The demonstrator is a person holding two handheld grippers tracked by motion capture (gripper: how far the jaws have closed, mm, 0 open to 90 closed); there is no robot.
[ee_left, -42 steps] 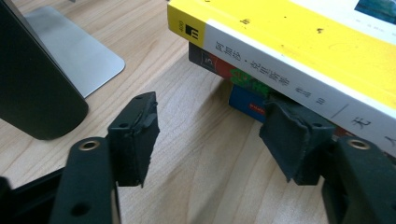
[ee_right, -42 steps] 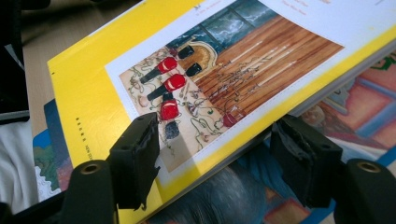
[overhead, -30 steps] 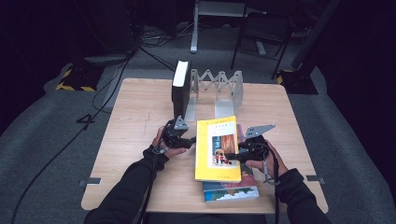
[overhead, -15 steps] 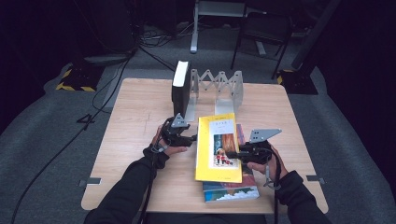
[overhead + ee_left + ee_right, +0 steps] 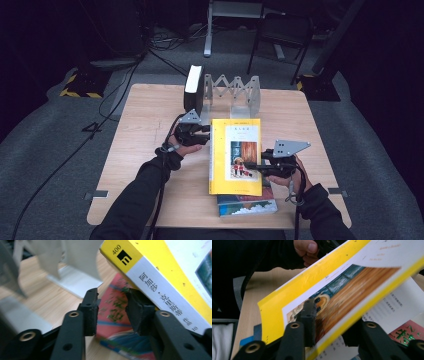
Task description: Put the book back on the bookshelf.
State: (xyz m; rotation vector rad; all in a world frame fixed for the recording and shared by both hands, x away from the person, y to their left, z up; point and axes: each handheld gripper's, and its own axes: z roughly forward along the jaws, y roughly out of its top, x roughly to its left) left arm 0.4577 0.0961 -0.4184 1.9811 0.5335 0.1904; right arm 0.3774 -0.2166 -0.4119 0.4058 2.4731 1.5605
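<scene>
While the wooden table [image 5: 150,150] carries everything in the high view, a grey zigzag metal book rack [image 5: 234,92] is seen standing at its far edge, with a black-covered book [image 5: 193,89] set upright at the rack's left end. Nearer the person, a yellow paperback [image 5: 235,156] with a picture of a wooden door on its cover is held over the middle of the table, its spine to the left and its near end overlapping a blue-and-red book [image 5: 247,205] that lies flat near the table's front edge. From the right gripper view the yellow paperback is seen tilted and raised off the books and white page beneath it. The right gripper [image 5: 252,167] is clamped on the paperback's right edge: in its own view one jaw is pressed on the cover picture and the other is tucked under the yellow edge [image 5: 309,325]. The left gripper [image 5: 206,135] is placed at the paperback's upper left, by the spine. In the left gripper view its jaws are held apart [image 5: 112,312], one jaw touching the underside of the white-and-yellow spine, the other standing free over the red cover below, so nothing is gripped between them.
</scene>
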